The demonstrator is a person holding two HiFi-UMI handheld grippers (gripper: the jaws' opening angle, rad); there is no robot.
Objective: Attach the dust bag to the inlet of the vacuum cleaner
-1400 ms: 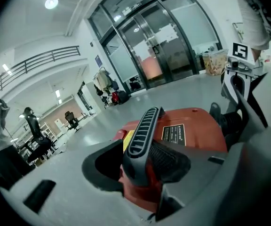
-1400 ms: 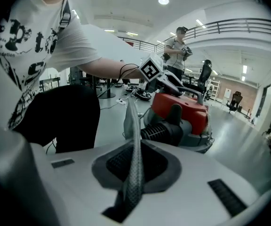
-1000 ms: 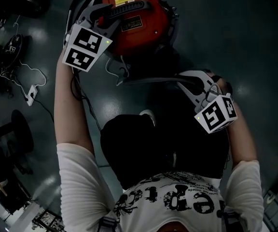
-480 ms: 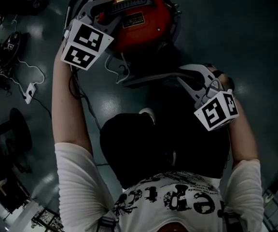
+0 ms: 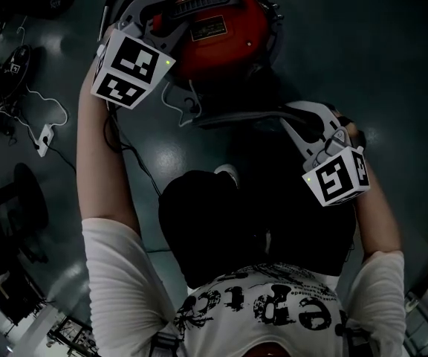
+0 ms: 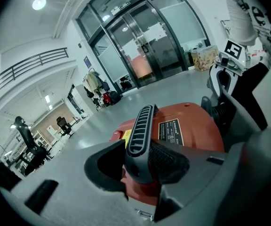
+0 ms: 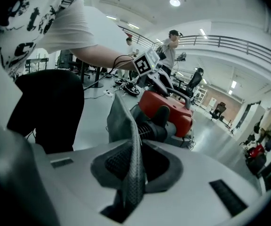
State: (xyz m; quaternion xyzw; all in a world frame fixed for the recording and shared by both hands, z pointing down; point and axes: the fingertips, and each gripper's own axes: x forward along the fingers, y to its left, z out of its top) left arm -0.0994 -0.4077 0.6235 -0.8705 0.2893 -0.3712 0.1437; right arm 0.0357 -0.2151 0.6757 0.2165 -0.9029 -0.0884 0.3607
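Observation:
The red vacuum cleaner (image 5: 214,28) stands on the floor at the top of the head view. Its dark ribbed handle (image 6: 142,121) lies between the jaws of my left gripper (image 6: 140,149), which are closing. The right pad touches the handle, and a gap shows at the left one. My right gripper (image 7: 133,166) is shut on the grey mesh edge of the dust bag (image 7: 121,121). It holds the bag just before the black ribbed inlet hose (image 7: 149,128) on the vacuum cleaner (image 7: 166,107). In the head view the bag's edge (image 5: 232,119) stretches left from the right gripper (image 5: 288,121).
White cables and a power strip (image 5: 43,136) lie on the floor at the left, near a dark stool base (image 5: 28,199). The person's black-clad legs fill the lower middle. Other people (image 7: 171,48) stand far behind the vacuum cleaner, and glass doors (image 6: 145,41) close the hall.
Both grippers stay about where they were. The right one has drifted slightly right and down in the head view, keeping the bag's edge.

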